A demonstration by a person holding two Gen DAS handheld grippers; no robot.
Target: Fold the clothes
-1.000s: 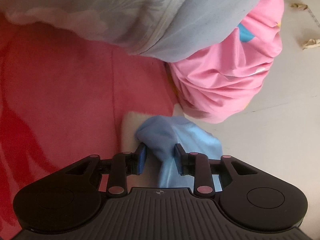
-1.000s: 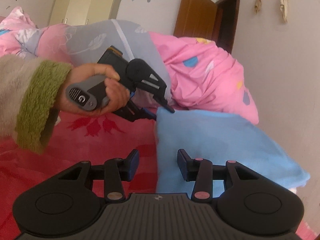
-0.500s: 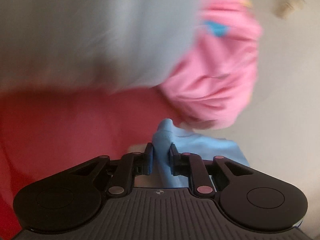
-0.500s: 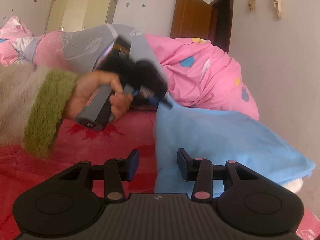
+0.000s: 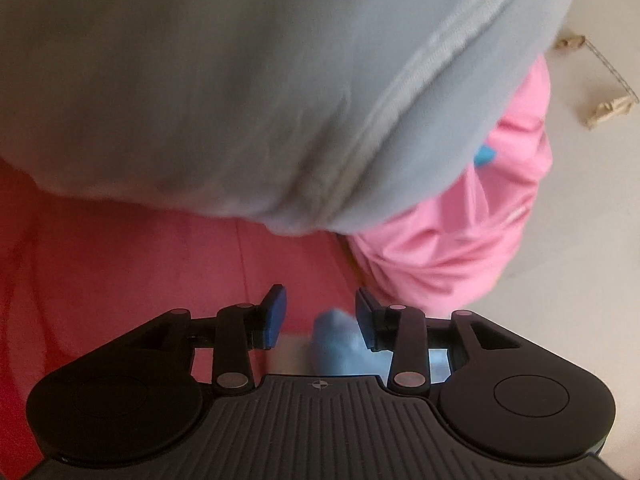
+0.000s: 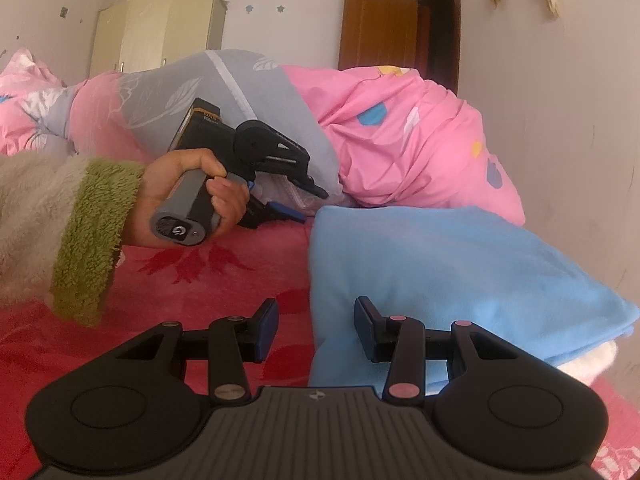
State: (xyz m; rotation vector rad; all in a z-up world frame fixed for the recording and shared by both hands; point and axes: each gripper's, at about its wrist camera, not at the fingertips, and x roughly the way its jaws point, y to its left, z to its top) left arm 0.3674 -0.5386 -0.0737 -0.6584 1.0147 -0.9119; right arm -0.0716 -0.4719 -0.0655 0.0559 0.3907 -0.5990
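Note:
A light blue garment, folded with a white fleecy lining showing under its right end, lies on the red bedsheet. My right gripper stands open low over its near left edge, and the pads do not press the cloth. My left gripper, held by a hand in a green-cuffed fleece sleeve, hovers just left of the garment's far corner. In the left wrist view the left gripper's jaws are opening. A blue cloth corner lies loose between them, near the base of the right finger.
A grey leaf-patterned quilt and a pink duvet are heaped along the back of the bed, close to the left gripper. A pale wall bounds the bed on the right. A brown door and a cream wardrobe stand behind.
The left gripper pinched the garment's far corner and lifted it, then spread its jaws and let go. The corner now lies flat. The right gripper stayed in place.

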